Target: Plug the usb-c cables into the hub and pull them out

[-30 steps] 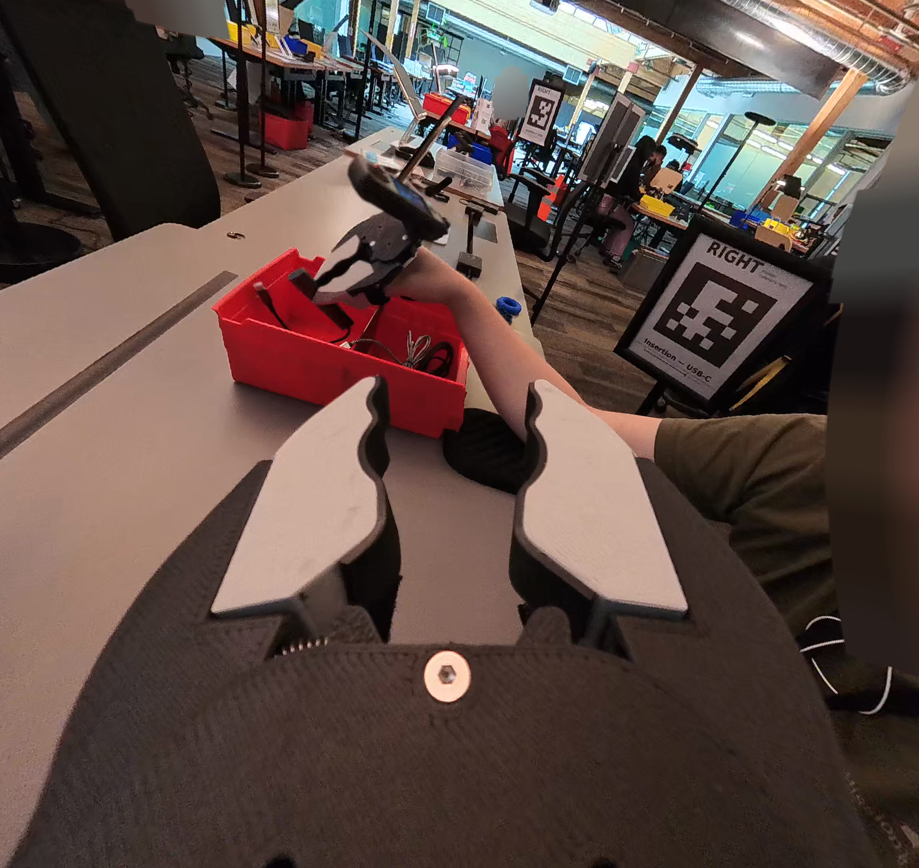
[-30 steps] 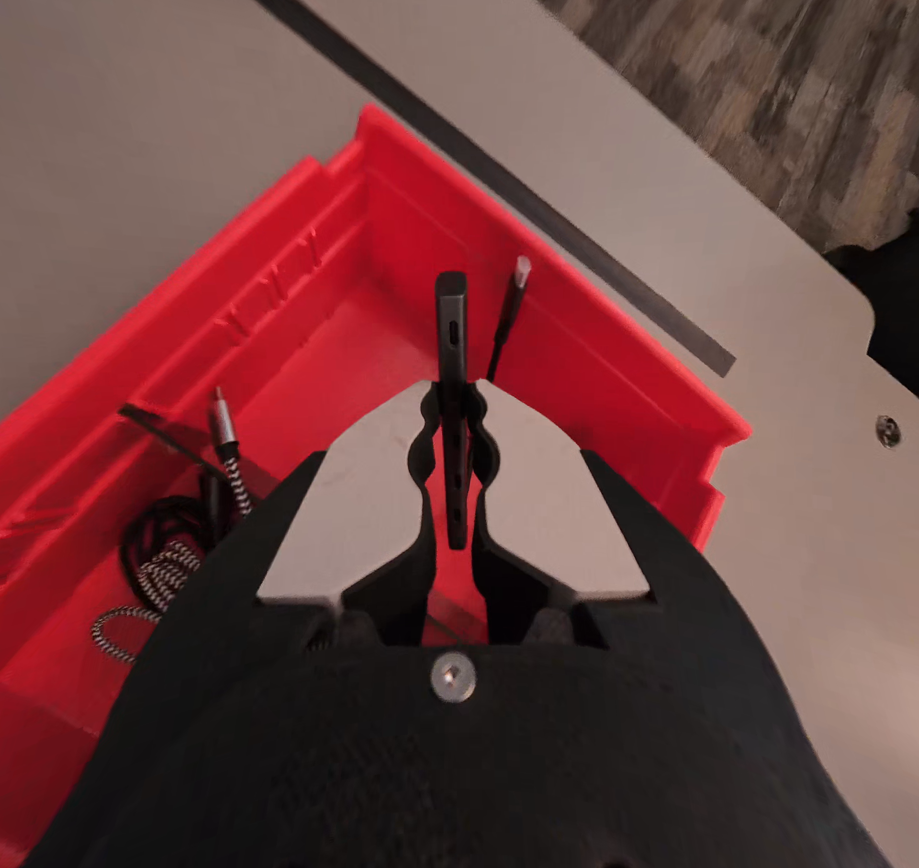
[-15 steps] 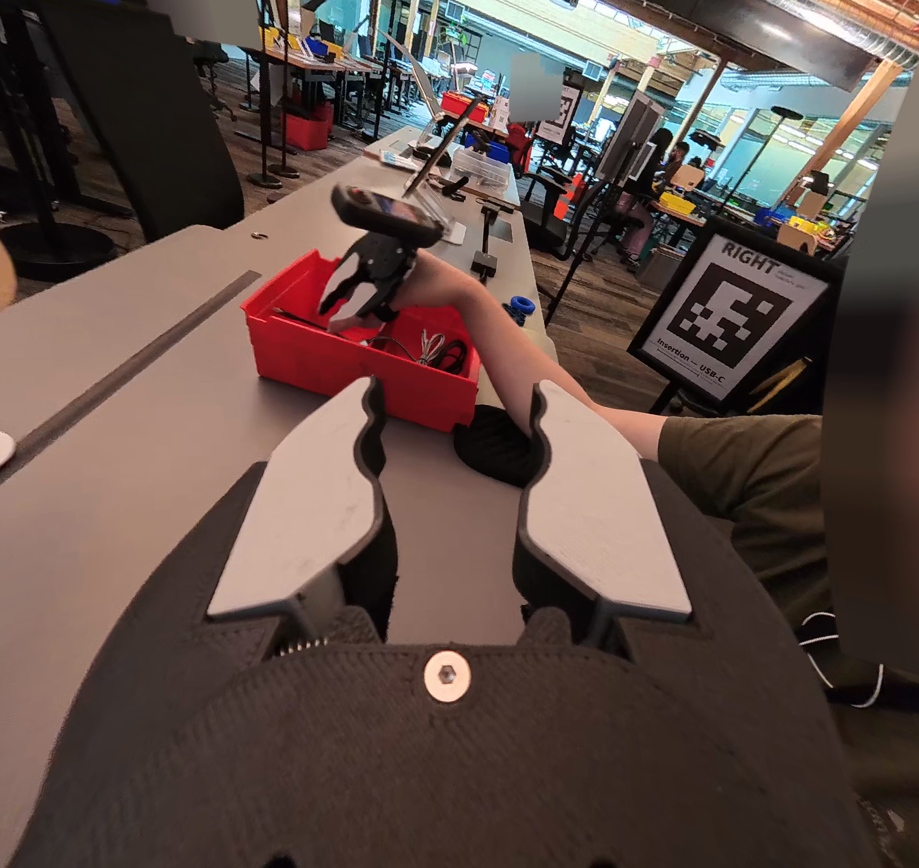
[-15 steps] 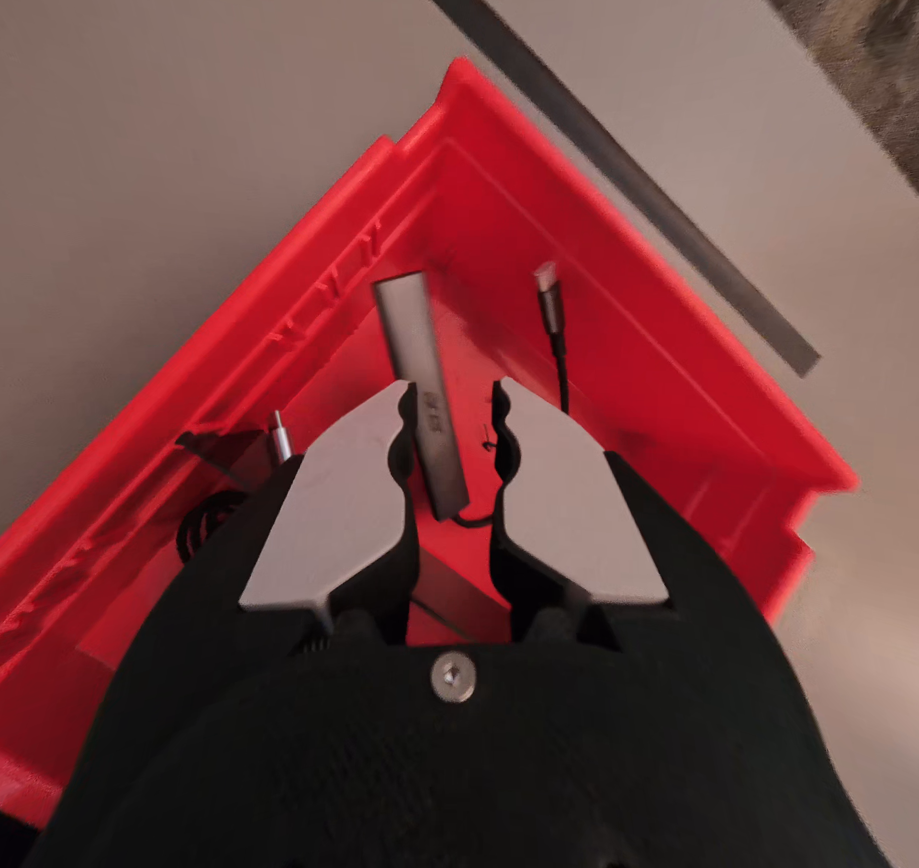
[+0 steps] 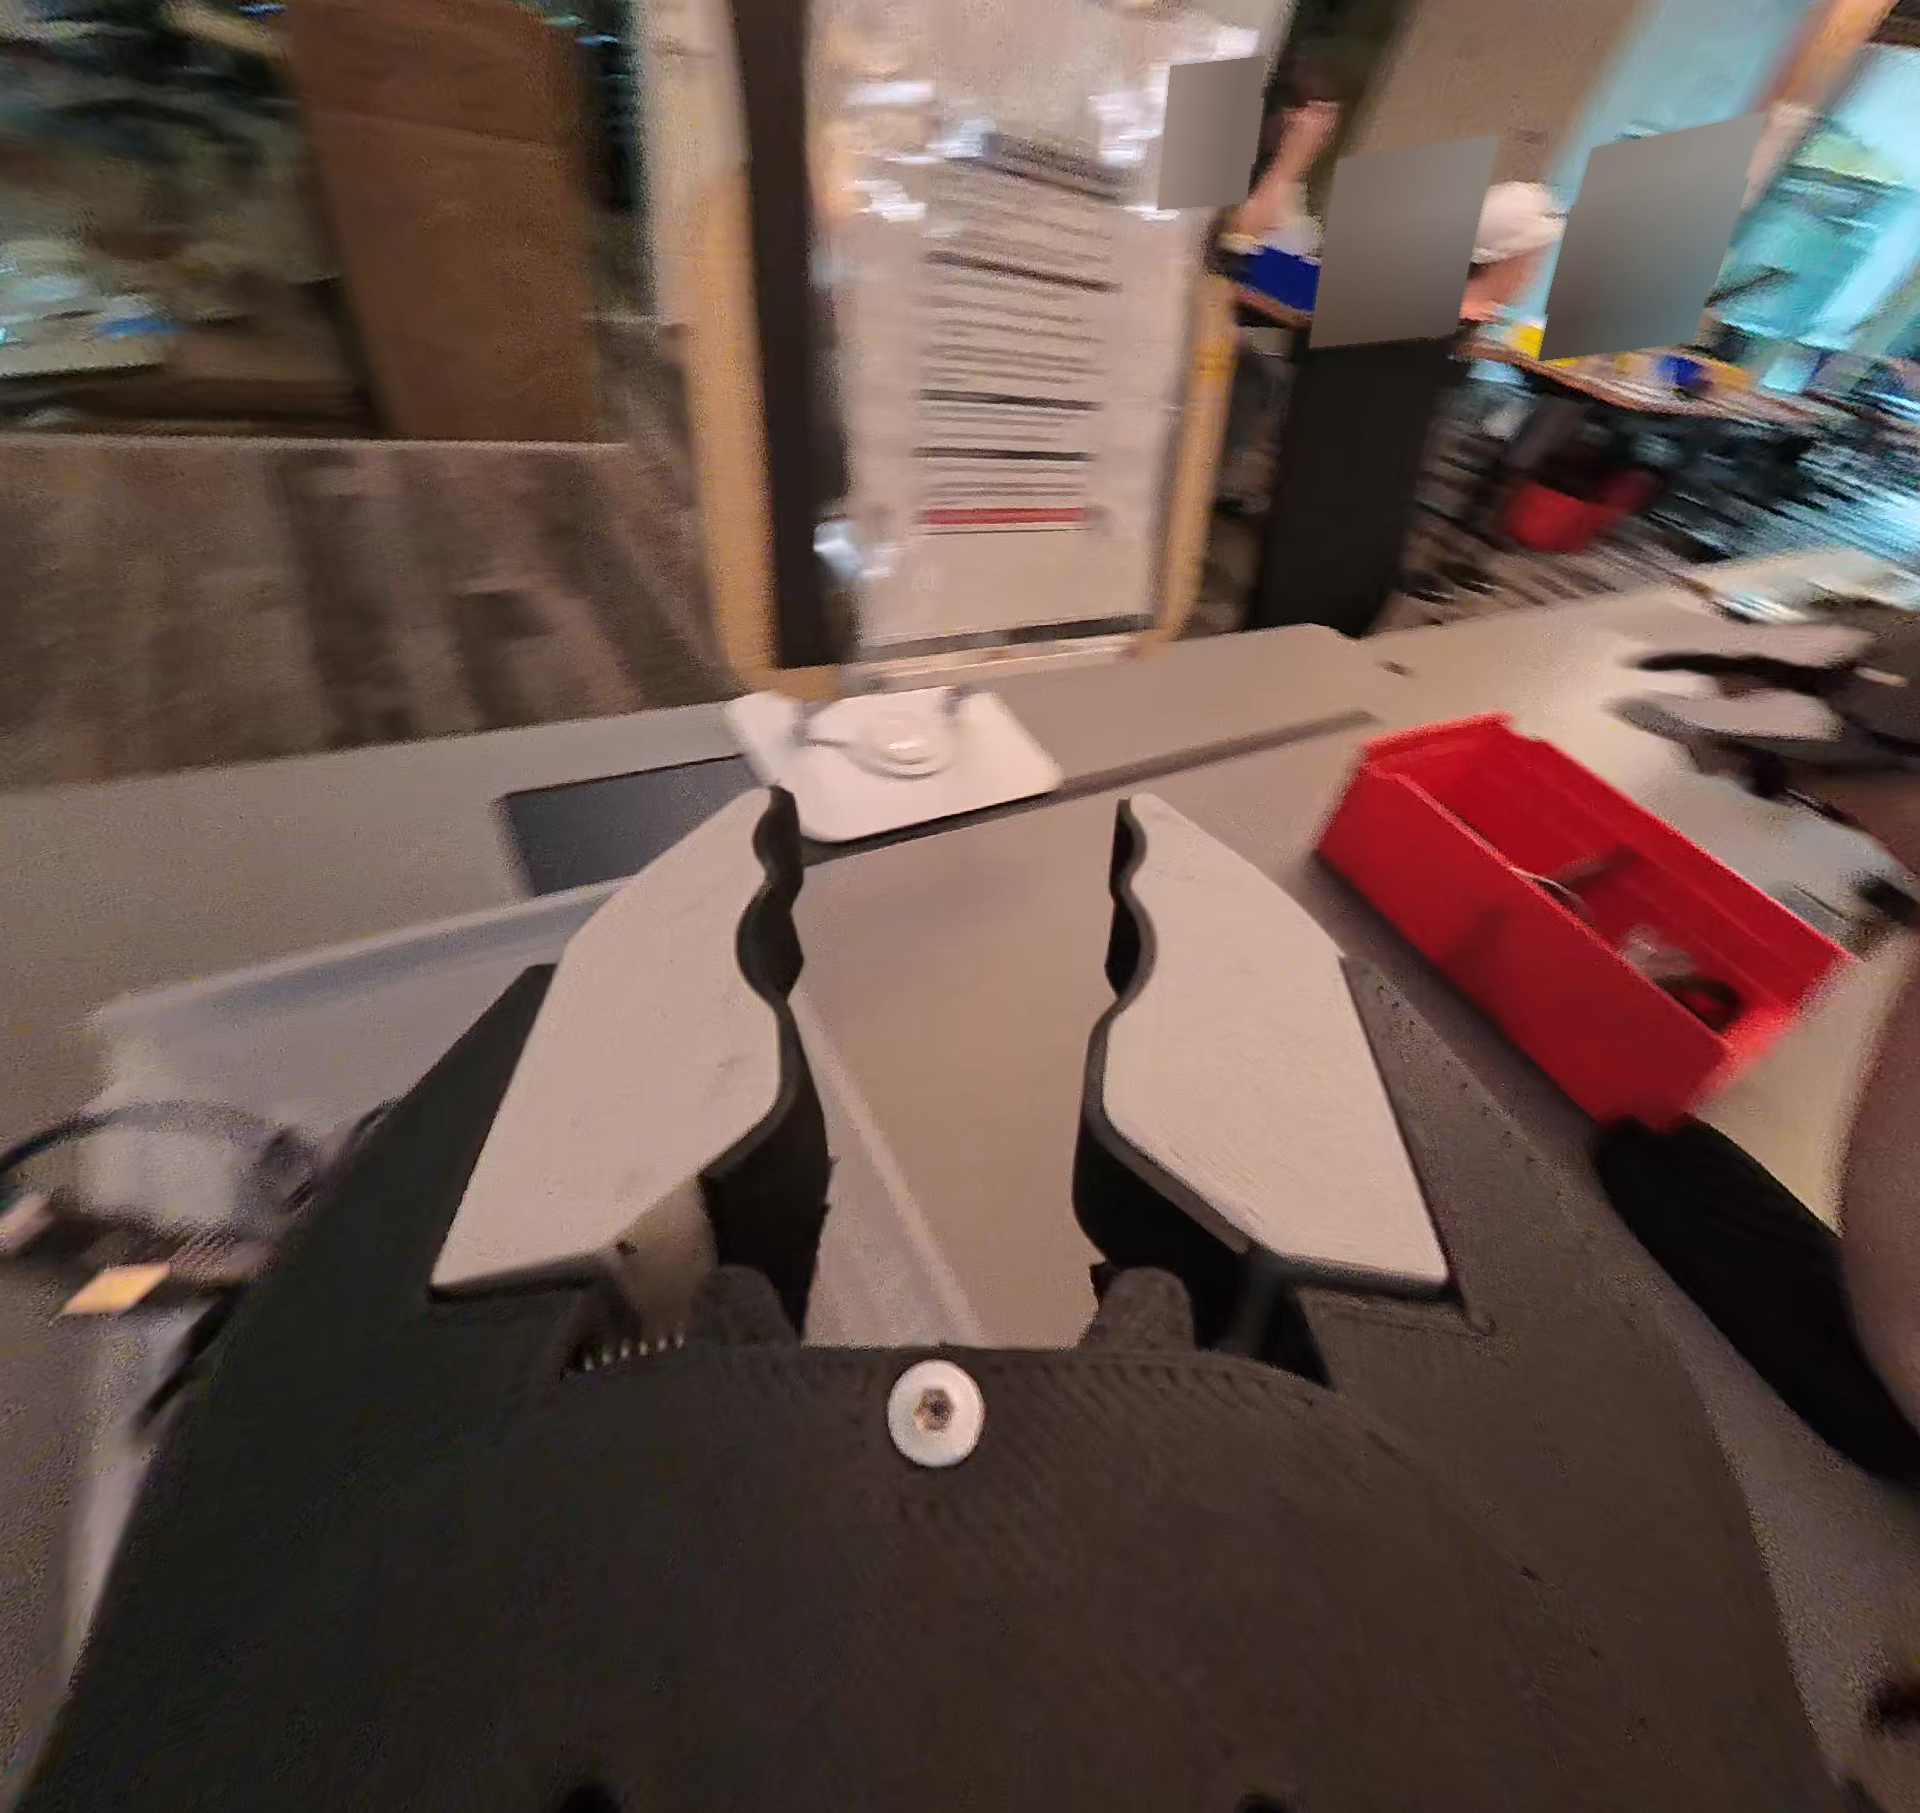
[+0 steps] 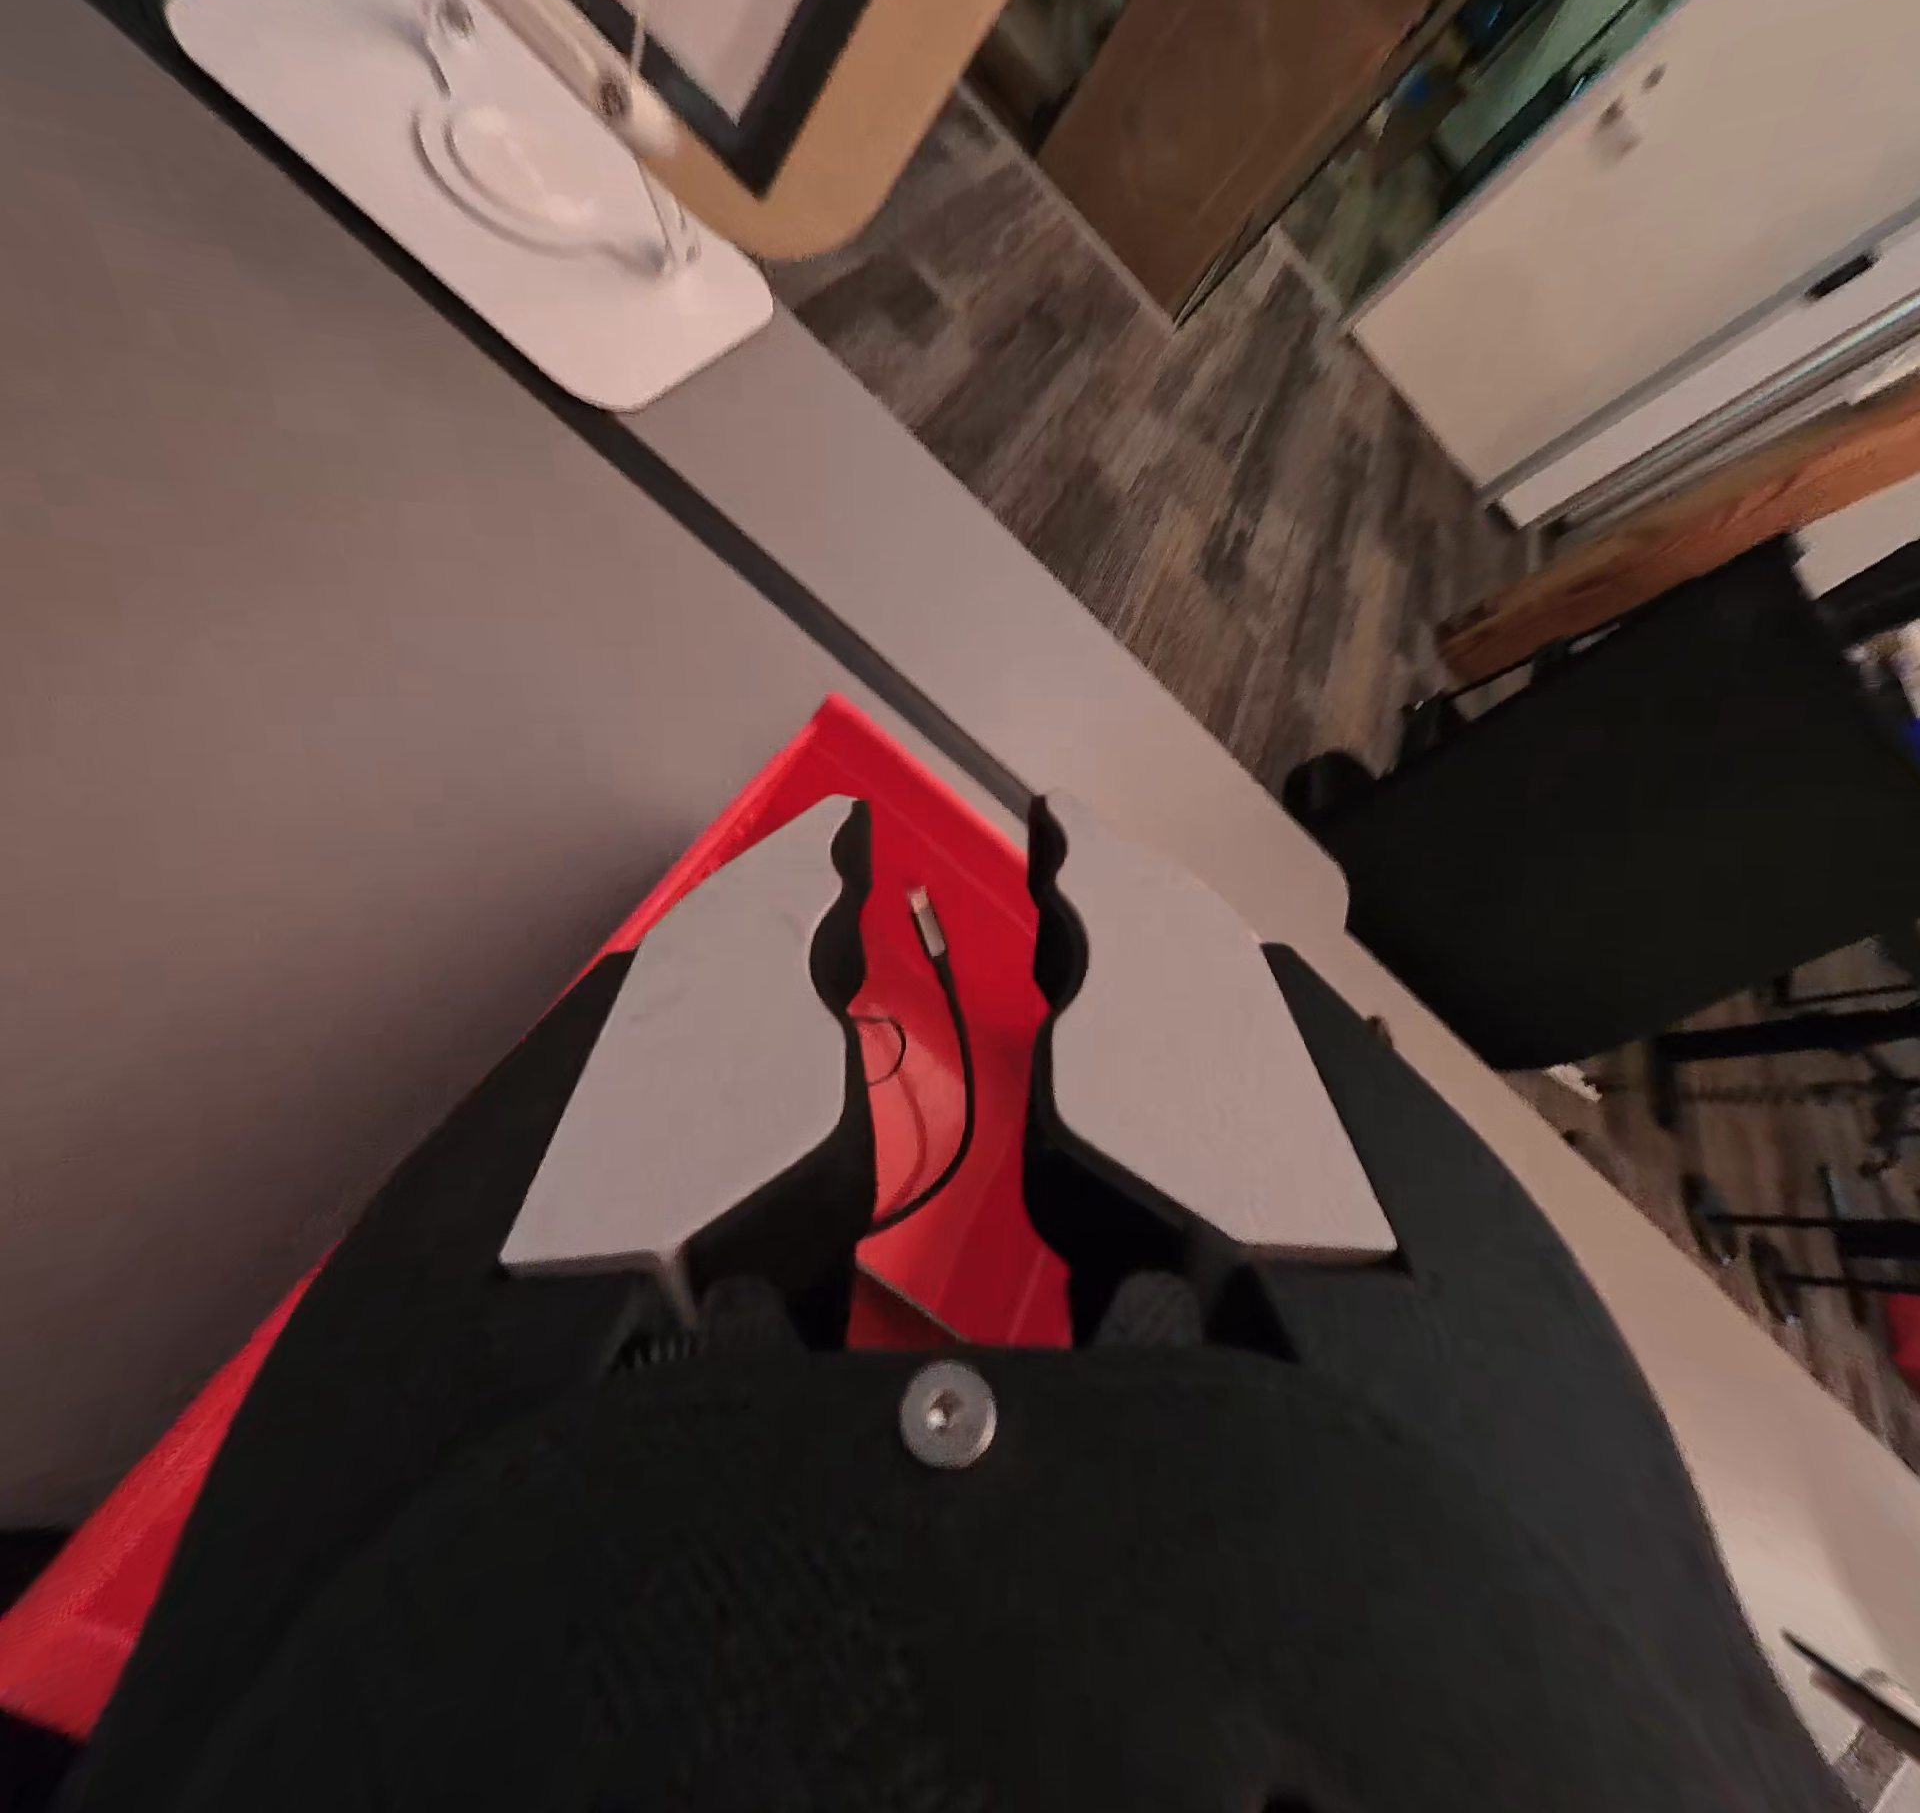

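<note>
A red bin (image 5: pixel 1558 911) stands on the grey table at the right of the left wrist view, blurred, with dark cables inside. In the right wrist view my right gripper (image 6: pixel 945 813) is open and empty above the same red bin (image 6: pixel 940 1192). A thin black USB-C cable (image 6: pixel 945 994) with a silver plug lies on the bin floor between the fingers. A grey edge at the bin floor (image 6: pixel 904 1290) may be the hub; I cannot tell. My left gripper (image 5: pixel 945 807) is open and empty above the table, left of the bin.
A white stand base (image 5: pixel 894 761) holding a framed sheet sits at the table's far edge; it also shows in the right wrist view (image 6: pixel 468 184). A clear container with cables (image 5: pixel 177 1129) lies at the left. A dark groove (image 6: pixel 790 579) crosses the table. The right gripper (image 5: pixel 1756 703) shows blurred beyond the bin. Across from one pair of fingers to the other is roughly 55 cm.
My right gripper has opened, let go of the grey hub into the red bin, and pulled back and up. My left gripper has swung left, so the bin now sits at its right.
</note>
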